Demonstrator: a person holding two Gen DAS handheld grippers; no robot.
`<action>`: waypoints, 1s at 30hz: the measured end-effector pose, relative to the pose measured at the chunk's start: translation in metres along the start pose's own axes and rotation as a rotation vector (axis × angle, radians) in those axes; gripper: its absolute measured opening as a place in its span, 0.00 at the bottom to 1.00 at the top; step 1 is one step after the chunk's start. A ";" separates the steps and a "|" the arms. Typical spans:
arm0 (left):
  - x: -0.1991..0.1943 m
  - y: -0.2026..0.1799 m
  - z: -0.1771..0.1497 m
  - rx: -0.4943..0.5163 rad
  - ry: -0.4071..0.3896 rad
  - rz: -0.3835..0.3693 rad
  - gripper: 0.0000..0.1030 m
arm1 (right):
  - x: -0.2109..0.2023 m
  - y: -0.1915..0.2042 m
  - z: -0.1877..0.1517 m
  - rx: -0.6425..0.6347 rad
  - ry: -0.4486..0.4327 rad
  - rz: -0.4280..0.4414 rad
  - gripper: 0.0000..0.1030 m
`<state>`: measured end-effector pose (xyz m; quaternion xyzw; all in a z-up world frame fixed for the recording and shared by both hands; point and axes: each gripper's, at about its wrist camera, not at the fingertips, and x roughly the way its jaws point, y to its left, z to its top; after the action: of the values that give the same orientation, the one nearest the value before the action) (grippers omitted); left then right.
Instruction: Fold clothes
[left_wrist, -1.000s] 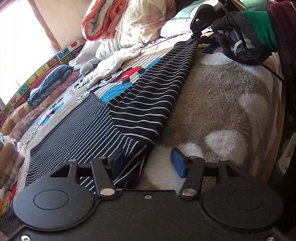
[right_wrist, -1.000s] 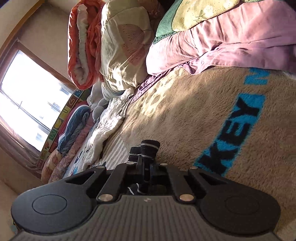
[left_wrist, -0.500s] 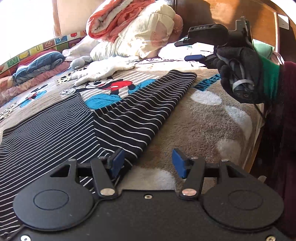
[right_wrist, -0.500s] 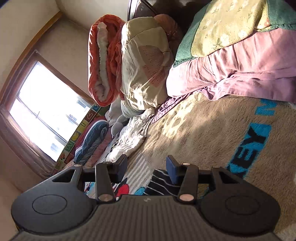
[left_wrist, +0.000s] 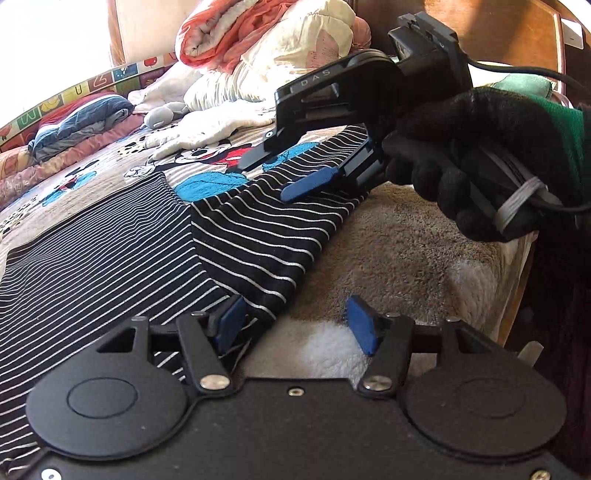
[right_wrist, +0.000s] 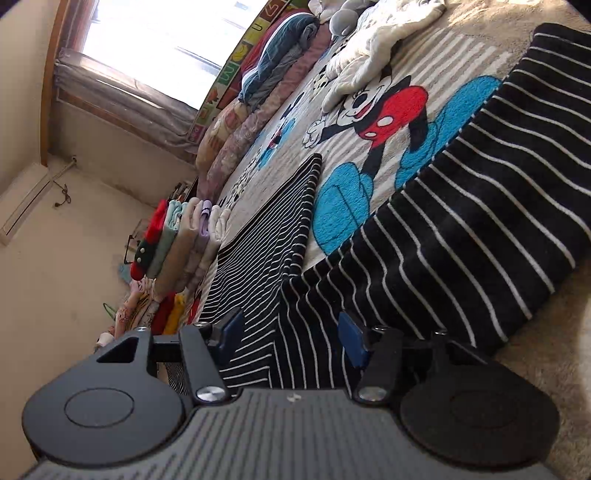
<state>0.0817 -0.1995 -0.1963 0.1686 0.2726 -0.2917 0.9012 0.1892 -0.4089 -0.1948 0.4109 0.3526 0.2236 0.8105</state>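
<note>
Left wrist view: the striped top (left_wrist: 236, 236) lies on the bed (left_wrist: 406, 251), its folded sleeve running diagonally away from the left gripper (left_wrist: 295, 325), whose opening jaws straddle the near hem, toward the right gripper (left_wrist: 295, 173) hovering over the far end. Right wrist view: the right gripper's (right_wrist: 291, 332) jaws, opening and empty, point along the black, white-striped cloth (right_wrist: 461, 221).

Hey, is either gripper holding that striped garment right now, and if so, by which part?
Neither. The left gripper and the right gripper are opening, pads clear of the striped garment.
</note>
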 end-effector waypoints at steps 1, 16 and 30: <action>0.000 0.000 -0.001 0.002 0.001 -0.001 0.59 | -0.007 -0.003 0.005 -0.012 -0.036 -0.048 0.52; -0.004 0.005 -0.001 -0.009 0.005 -0.017 0.61 | -0.016 -0.014 0.018 -0.015 -0.120 0.022 0.77; -0.008 0.010 0.001 -0.025 -0.009 -0.035 0.61 | -0.012 -0.013 0.042 -0.061 -0.284 -0.295 0.77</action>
<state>0.0829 -0.1889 -0.1898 0.1510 0.2751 -0.3047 0.8993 0.2141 -0.4455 -0.1834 0.3575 0.2843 0.0531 0.8880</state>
